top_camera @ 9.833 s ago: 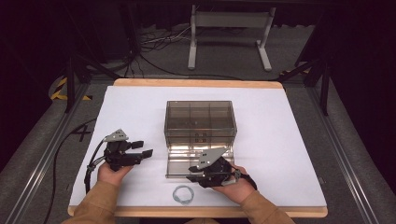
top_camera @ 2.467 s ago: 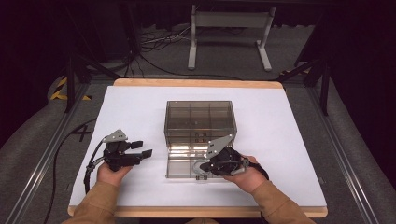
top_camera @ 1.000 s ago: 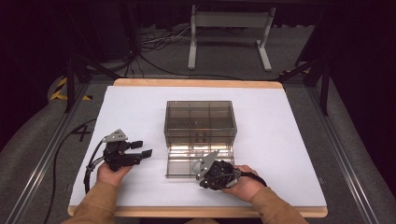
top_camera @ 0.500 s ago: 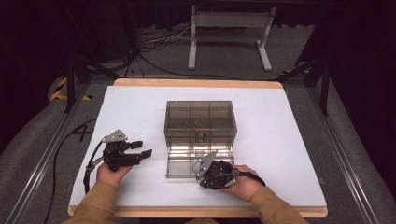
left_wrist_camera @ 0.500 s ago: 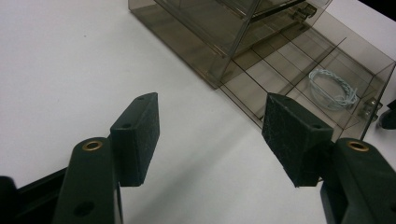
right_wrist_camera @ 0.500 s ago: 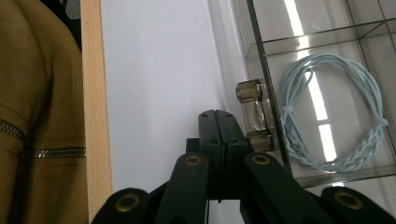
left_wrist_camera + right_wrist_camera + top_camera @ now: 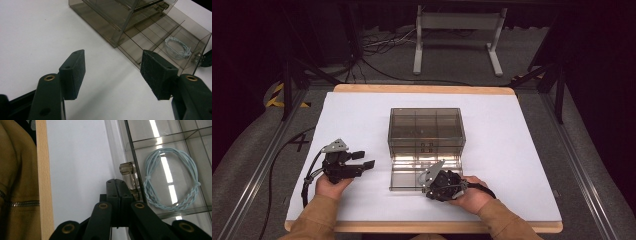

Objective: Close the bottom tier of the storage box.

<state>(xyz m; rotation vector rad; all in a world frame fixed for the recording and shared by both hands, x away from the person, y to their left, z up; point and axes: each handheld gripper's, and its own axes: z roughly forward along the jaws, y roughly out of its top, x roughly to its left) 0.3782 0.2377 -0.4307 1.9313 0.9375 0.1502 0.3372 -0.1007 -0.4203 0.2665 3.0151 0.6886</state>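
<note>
A smoky transparent plastic box [image 7: 426, 131] with inner dividers stands near the middle of the white-covered table [image 7: 517, 165], its hinged lid [image 7: 412, 175] folded down flat on the table towards the person. The lid is partitioned too, and in the compartment at its near right corner lies a small coil of pale blue twisted cord [image 7: 170, 178], resting flat on the clear plastic; in the left gripper view the same coil [image 7: 177, 47] shows through the lid's walls.

The right gripper [image 7: 119, 186] sits at the lid's near right corner, held low over the table in the person's right hand [image 7: 472, 192]. Its fingers are pressed together with nothing between them, and their tips lie just beside a small clear plastic latch tab [image 7: 127, 173] that juts from the lid's edge. Whether they touch the tab I cannot tell. The cord lies just beyond that edge, close to the fingers but apart from them.

The left gripper [image 7: 357, 165] rests off to the left of the box, well apart from it, in the person's left hand [image 7: 329, 185]. Its fingers [image 7: 73, 72] stand wide apart over bare white table and hold nothing, pointing roughly towards the open lid. Tan sleeves cover both forearms at the table's wooden near edge [image 7: 43, 182].
</note>
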